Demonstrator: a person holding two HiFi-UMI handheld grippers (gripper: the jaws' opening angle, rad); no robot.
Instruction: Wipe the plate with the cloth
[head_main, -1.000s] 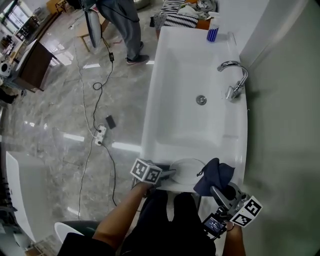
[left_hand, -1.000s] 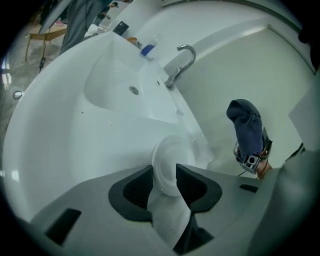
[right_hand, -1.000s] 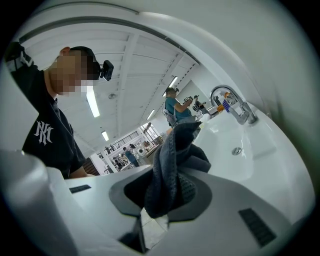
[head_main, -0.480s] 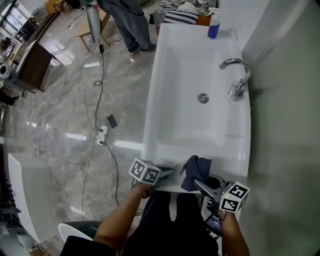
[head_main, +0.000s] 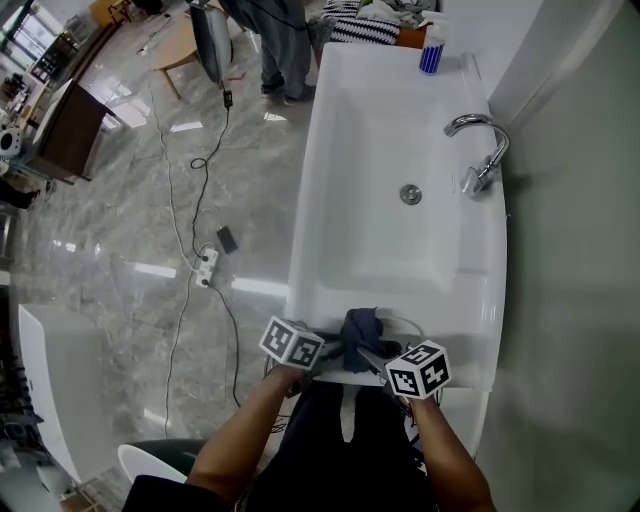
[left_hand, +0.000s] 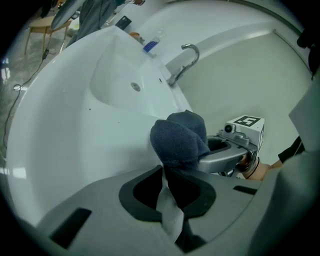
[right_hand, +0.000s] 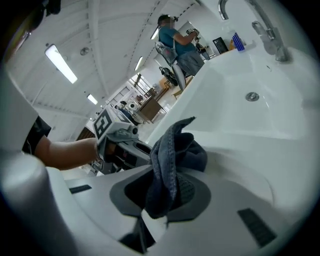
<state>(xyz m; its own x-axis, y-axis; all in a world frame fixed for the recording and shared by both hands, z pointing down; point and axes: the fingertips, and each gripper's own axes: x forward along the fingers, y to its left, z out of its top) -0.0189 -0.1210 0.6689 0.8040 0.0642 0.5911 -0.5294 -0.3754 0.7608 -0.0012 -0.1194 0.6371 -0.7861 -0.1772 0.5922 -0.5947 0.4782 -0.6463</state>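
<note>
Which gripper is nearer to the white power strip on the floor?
Left. The left gripper, jaws just closed on the plate, is at the sink's front edge on the power strip's side; the right gripper, holding the cloth, is beyond it.

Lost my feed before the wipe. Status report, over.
Left claw just closed on plate rim. Right claw shut on blue cloth, cloth over plate. Nothing seen in the way.

Glossy grey marble floor (head_main: 110, 290), long white basin (head_main: 380, 110), chrome tap (head_main: 484, 140), white power strip (head_main: 206, 266)
</note>
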